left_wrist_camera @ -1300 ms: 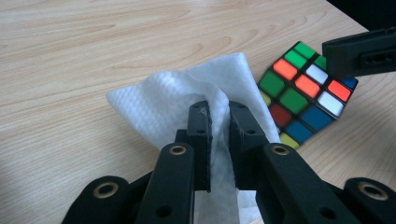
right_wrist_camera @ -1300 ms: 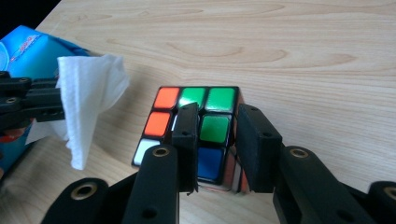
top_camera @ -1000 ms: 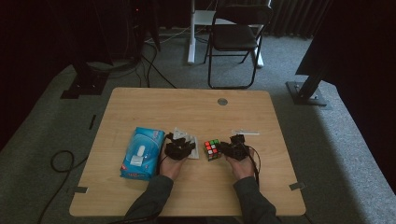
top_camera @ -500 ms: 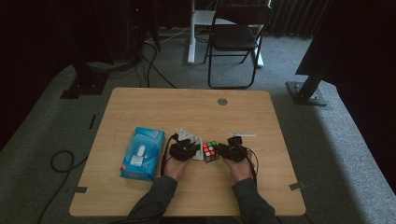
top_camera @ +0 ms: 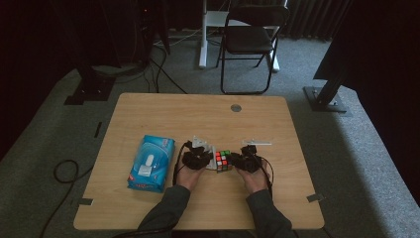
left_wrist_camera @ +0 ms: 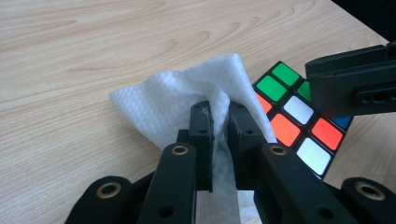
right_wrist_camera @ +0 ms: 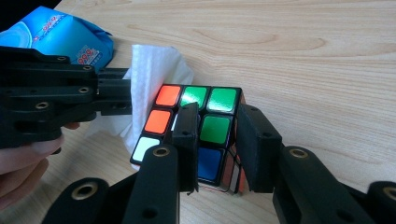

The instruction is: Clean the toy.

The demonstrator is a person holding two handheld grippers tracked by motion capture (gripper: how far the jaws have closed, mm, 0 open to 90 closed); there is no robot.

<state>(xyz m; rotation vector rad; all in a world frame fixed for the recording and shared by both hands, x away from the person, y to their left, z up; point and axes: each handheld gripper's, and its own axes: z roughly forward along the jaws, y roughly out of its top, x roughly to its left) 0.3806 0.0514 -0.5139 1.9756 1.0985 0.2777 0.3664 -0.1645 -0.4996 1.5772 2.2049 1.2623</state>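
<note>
Pale wood forms the table (top_camera: 148, 109), on which everything is set out. A blue wipes packet (top_camera: 151, 162) is seen well to the left of the puzzle cube (top_camera: 223, 160), which sits near the table's front middle. The cube is clamped at one corner between the jaws of the right gripper (right_wrist_camera: 215, 140). A white tissue (left_wrist_camera: 182, 100) is pinched in the closed left gripper (left_wrist_camera: 219, 122) and is pressed against the cube's left face.

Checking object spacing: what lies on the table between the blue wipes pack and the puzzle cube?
In the high view, the left hand-held gripper pinching a white wipe lies between blue wipes pack and multicoloured puzzle cube.
</note>
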